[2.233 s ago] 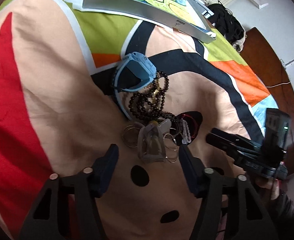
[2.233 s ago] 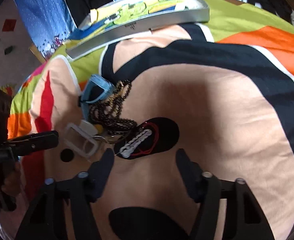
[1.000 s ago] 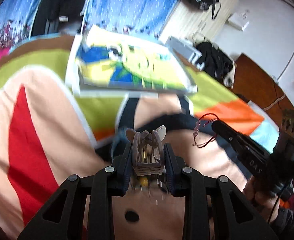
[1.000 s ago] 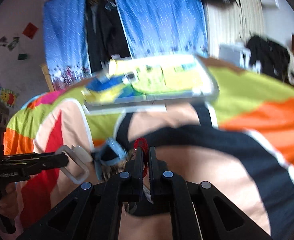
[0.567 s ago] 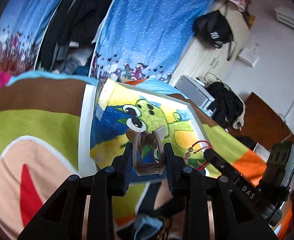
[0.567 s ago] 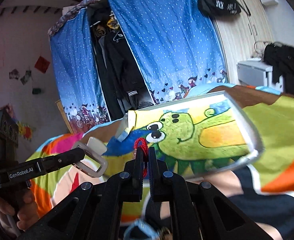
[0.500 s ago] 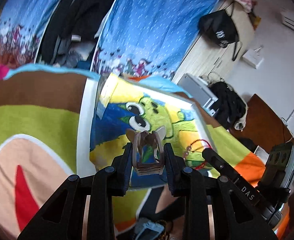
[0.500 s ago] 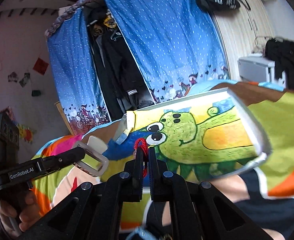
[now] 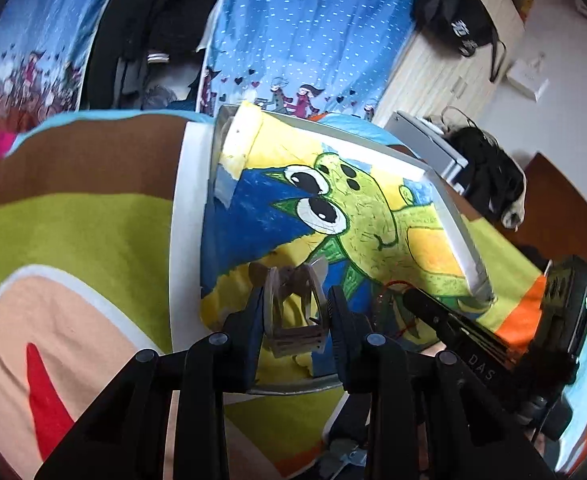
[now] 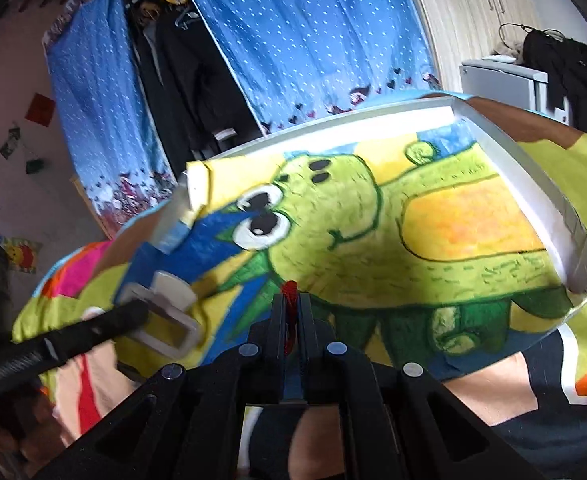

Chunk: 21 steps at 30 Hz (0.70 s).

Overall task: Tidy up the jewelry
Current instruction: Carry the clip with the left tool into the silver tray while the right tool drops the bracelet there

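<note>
My left hand-held gripper [image 9: 295,312] is clamped on the clear hair clip [image 9: 295,316], my right hand-held gripper [image 10: 291,320] pinched tight on the red cord bracelet [image 10: 290,292]; both hang over the tray [image 10: 553,216] on the bed, so I'd lower before releasing, keeping them apart

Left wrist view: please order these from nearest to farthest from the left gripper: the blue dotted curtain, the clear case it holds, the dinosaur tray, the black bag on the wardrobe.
1. Clear case, shut between the left gripper fingers.
2. Dinosaur tray, just ahead, under the case.
3. Blue dotted curtain, behind the tray, upper centre.
4. Black bag, upper right, on the wardrobe; its depth against the curtain is too close to call.
</note>
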Available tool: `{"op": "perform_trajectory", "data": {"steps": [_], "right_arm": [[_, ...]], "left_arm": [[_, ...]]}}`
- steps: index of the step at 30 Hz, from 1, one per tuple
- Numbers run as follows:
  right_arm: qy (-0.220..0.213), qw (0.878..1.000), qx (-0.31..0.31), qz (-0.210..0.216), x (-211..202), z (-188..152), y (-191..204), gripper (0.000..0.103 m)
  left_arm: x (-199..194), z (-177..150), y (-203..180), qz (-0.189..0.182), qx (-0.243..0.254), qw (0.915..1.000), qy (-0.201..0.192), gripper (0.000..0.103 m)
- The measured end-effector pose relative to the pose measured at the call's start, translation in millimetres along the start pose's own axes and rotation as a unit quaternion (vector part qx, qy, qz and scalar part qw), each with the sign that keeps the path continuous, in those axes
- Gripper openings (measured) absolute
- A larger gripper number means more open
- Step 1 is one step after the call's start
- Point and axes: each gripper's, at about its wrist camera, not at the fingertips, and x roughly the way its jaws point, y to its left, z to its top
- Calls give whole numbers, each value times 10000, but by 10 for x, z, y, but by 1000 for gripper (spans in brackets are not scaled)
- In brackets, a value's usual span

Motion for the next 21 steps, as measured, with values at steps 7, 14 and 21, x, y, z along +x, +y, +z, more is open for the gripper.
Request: {"op": "perform_trajectory", "data": {"steps": [7, 14, 21], "right_arm": [[-81, 9996, 51, -272, -137, 2, -88, 43], [-457, 9973, -132, -567, -658, 11, -93, 66], [-1040, 9918, -523, -534, -1380, -131, 79, 94]], "left_arm": [[-150, -44, -132, 303, 154, 9992, -202, 64], [-616, -215, -408, 654, 520, 9937, -745, 84], [-1263, -462, -654, 825, 737, 9821, -1523, 99]]}}
